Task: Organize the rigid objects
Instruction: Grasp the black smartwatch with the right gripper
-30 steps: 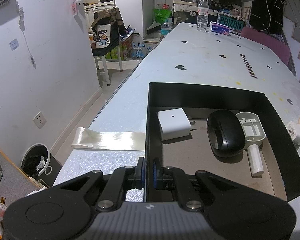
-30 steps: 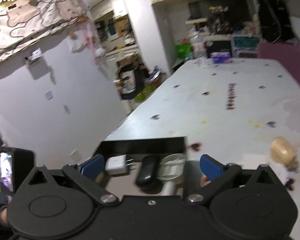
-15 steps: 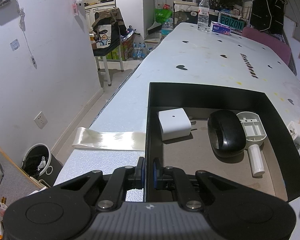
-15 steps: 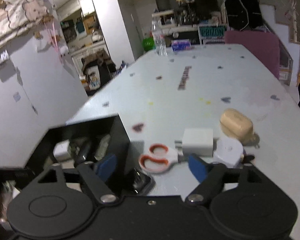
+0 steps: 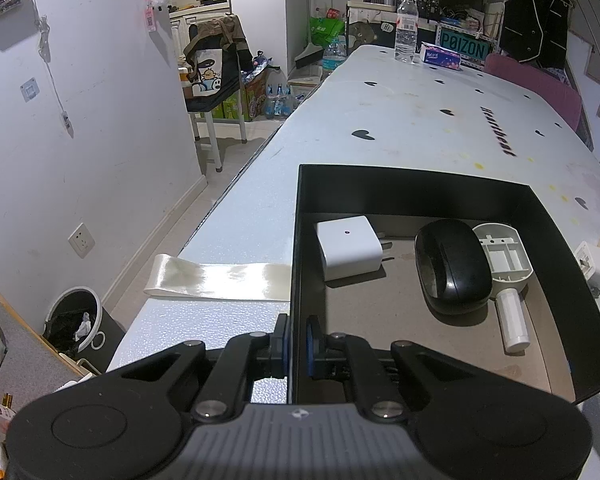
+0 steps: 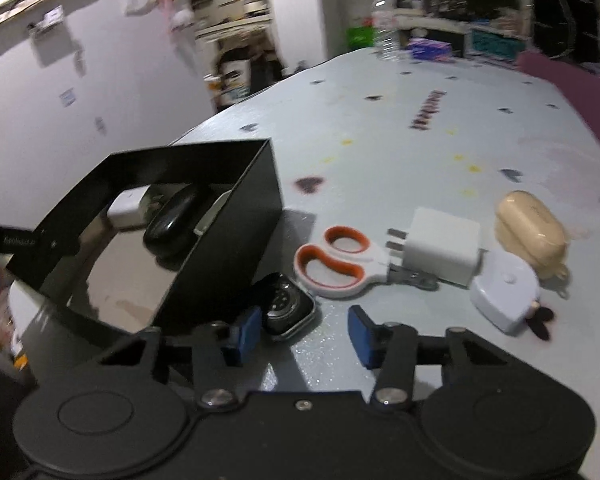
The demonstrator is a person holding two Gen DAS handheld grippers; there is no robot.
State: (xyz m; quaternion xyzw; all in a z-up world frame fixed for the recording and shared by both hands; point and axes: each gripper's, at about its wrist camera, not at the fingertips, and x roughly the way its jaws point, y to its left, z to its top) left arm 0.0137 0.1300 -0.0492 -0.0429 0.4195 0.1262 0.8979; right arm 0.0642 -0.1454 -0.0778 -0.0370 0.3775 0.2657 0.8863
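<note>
Left wrist view shows one black box [image 5: 380, 188] at centre right, holding three things: one white charger [image 5: 348, 246], one black mouse [image 5: 452, 266], one white scoop-like part [image 5: 504, 258]. Its scene matches a second ago. The left gripper [image 5: 296, 342] is clamped on the box's near wall. Right wrist view, now lower, shows five loose things: smartwatch [image 6: 288, 306], scissors [image 6: 336, 262], second charger [image 6: 444, 246], tape measure [image 6: 504, 294], beige case [image 6: 530, 234]. The right gripper [image 6: 302, 334] has just been closing, pads not pressing the smartwatch.
</note>
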